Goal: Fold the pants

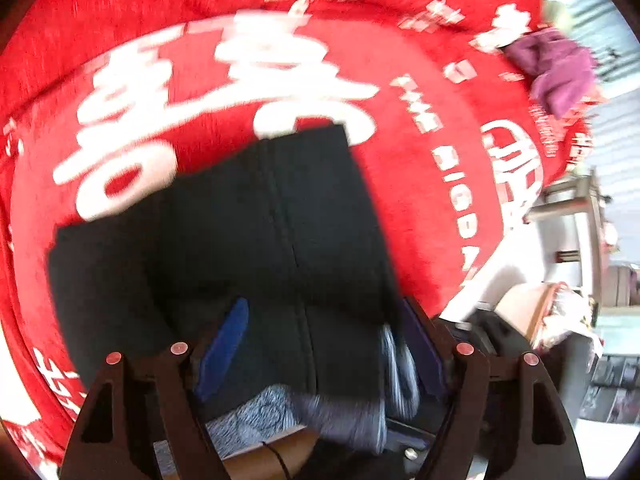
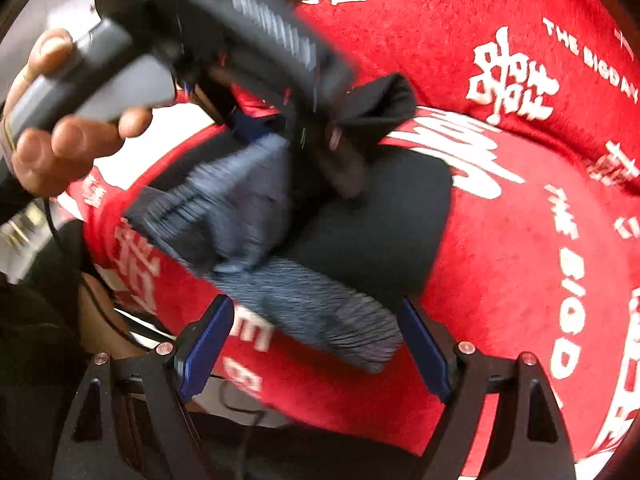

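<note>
bright daylight, heavy motion blur, strong fisheye bending in both views

the white lettering on the red cloth smears into streaks, worst in the left wrist view; the window area at that view's right edge is blown out to white, suggesting the light source. the dark pants read as near-black with little fold detail. in the right wrist view the other gripper and the hand holding it are soft and blurred, and black vignette rings the corners.
</note>
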{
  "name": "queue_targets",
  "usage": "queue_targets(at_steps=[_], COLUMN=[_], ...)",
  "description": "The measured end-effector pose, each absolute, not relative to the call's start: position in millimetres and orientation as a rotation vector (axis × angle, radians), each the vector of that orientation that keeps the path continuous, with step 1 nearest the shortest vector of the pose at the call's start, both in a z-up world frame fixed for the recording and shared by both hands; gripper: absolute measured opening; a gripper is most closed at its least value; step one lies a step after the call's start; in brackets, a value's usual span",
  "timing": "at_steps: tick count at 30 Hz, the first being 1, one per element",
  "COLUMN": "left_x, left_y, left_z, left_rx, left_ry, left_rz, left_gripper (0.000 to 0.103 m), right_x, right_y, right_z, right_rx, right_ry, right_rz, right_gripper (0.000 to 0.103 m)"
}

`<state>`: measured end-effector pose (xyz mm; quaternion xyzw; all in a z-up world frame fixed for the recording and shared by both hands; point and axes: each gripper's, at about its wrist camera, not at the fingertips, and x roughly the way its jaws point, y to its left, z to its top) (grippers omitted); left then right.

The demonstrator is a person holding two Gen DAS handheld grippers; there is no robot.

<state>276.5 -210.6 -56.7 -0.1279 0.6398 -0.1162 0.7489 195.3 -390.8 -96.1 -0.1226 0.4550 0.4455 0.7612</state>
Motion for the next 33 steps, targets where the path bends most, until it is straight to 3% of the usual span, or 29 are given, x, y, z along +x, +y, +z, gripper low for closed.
queue_targets(at_steps=[4, 6, 11, 15, 16, 17, 18, 22, 25, 28, 30, 33], left_x=[251.5, 240.6, 214.3, 208.2, 207.1, 207.2, 206.8, 206.7, 214.7, 224.7, 222.8, 213.2], left_y=[-175.1, -160.1, -123.3, -115.9, -114.3, -114.4, -114.7, -123.3, -137.2, -149.6, -158.4, -162.1], left_z=[-34.5, -41.8, -83.0, -99.7, -95.6, -92.7, -88.6, -67.8, -84.2, -112.9, -109.5, -93.1], left_rx=[-0.252, -0.238, -0.307, -0.371, -0.379, -0.385, -0.396, -0.411, -0.365, -0.287, -0.221, -0.204], left_ry=[1.305, 1.319, 1.331, 1.316, 1.307, 1.303, 1.293, 1.212, 1.242, 1.29, 1.279, 1.261], left_rz=[-0.238, -0.163, -0.089, -0.086, -0.084, -0.081, -0.084, -0.132, -0.138, -0.132, -0.113, -0.117], left_gripper=[0.08, 0.099, 0.099, 0.099, 0.099, 0.099, 0.099, 0.099, 0.099, 0.099, 0.099, 0.099], right_x=[194.3, 198.7, 217.8, 249.3, 252.7, 251.7, 249.8, 235.8, 220.8, 233.1, 247.4, 249.2], right_y=[-386.0, -383.5, -379.3, -375.2, -371.4, -367.1, -361.4, -366.8, -371.4, -388.7, -404.4, -412.2], right_z=[-95.4, -92.6, -96.9, -121.1, -126.7, -125.7, -122.0, -85.2, -67.7, -98.4, -139.1, -145.5], right_rx=[-0.187, -0.133, 0.029, 0.29, 0.301, 0.286, 0.238, 0.215, 0.183, 0.243, 0.374, 0.475], right_ry=[0.982, 0.977, 1.004, 1.108, 1.139, 1.147, 1.164, 1.122, 1.067, 1.13, 1.231, 1.228], right_rz=[1.005, 1.017, 1.036, 1.041, 1.022, 1.025, 1.017, 1.0, 0.987, 0.894, 0.838, 0.857], right_gripper=[0.087, 0.088, 0.098, 0.096, 0.093, 0.063, 0.022, 0.021, 0.02, 0.021, 0.021, 0.024])
